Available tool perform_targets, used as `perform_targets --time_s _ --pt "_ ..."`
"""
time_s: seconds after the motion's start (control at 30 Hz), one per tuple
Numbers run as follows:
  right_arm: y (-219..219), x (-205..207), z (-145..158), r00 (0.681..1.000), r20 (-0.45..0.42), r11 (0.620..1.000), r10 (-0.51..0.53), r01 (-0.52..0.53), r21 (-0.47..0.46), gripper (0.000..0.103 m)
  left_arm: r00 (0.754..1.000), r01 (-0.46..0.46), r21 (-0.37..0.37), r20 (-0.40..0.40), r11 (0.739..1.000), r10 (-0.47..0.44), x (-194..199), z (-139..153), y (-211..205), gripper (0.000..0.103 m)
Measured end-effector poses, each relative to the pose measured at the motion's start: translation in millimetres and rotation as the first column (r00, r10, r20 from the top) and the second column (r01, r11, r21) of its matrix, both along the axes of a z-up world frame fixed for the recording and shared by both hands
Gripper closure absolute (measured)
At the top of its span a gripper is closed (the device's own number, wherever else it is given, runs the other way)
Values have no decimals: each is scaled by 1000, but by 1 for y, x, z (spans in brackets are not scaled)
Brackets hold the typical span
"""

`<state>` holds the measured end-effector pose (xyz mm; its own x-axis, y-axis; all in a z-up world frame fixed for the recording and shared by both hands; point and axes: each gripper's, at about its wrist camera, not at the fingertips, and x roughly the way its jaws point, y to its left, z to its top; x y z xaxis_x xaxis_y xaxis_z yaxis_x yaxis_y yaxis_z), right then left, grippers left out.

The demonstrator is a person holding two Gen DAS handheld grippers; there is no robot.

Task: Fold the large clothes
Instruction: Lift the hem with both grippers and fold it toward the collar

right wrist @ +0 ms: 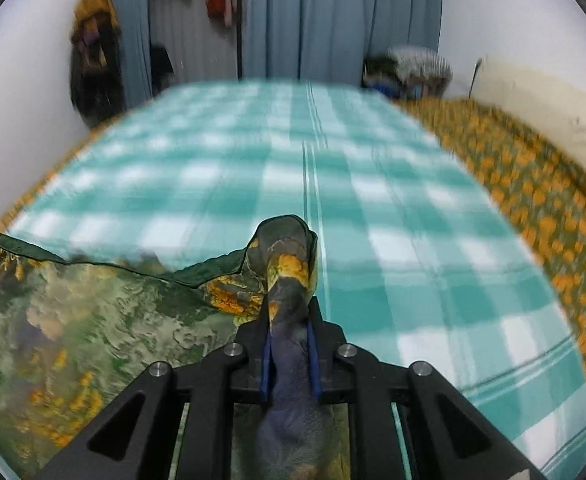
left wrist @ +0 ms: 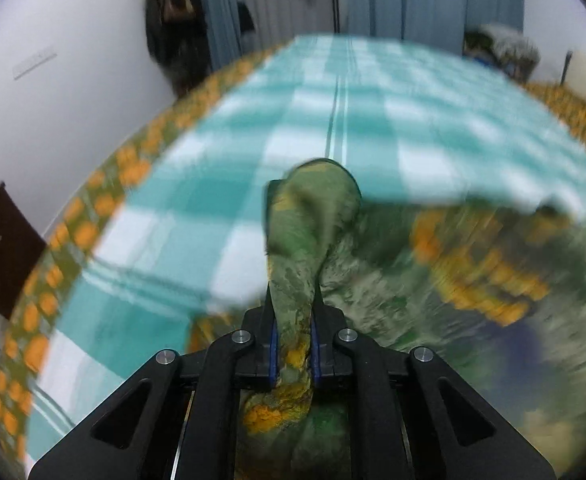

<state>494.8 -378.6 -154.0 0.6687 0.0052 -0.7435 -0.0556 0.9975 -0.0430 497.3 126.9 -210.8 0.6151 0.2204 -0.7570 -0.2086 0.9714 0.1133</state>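
Observation:
A large thin cloth, green with orange and purple print (left wrist: 433, 312), hangs over a bed covered by a teal and white checked sheet (left wrist: 221, 168). My left gripper (left wrist: 293, 264) is shut on a bunched fold of this printed cloth, which sticks out past the fingertips. In the right wrist view the same printed cloth (right wrist: 93, 320) spreads to the left, its dark green hem raised above the checked sheet (right wrist: 393, 208). My right gripper (right wrist: 289, 280) is shut on another bunched corner of it. Both views are blurred by motion.
An orange-flowered green bedspread (right wrist: 541, 208) shows along the bed's edges. Blue curtains (right wrist: 305, 20) hang at the far end. Dark clothes (right wrist: 93, 52) hang on the left wall. A heap of items (right wrist: 413, 68) sits at the far right corner, beside a pale pillow (right wrist: 533, 100).

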Motion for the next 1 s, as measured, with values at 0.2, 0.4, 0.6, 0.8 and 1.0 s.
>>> perform_targets --time_s 0.2,0.4,0.6,0.8,1.0 --pt "4 -13 -64 999 -46 1000 1 -1 3 88 1000 3 -11 27 1000 -3 -12 -34 -1 90" --pt "-2 -14 -81 999 -27 998 -20 22 60 87 998 8 -73 58 997 -3 -10 -44 6 90" --pt "-2 -10 -87 999 -24 997 -25 27 72 86 997 13 -118 72 993 -5 -9 -47 11 90" --pt "-1 -9 -88 999 -19 997 -27 28 71 86 998 13 -117 70 993 -5 -9 -47 11 90" --pt "-1 -9 -89 999 -19 997 -26 27 69 86 998 12 -116 70 993 -4 -9 -48 11 90"
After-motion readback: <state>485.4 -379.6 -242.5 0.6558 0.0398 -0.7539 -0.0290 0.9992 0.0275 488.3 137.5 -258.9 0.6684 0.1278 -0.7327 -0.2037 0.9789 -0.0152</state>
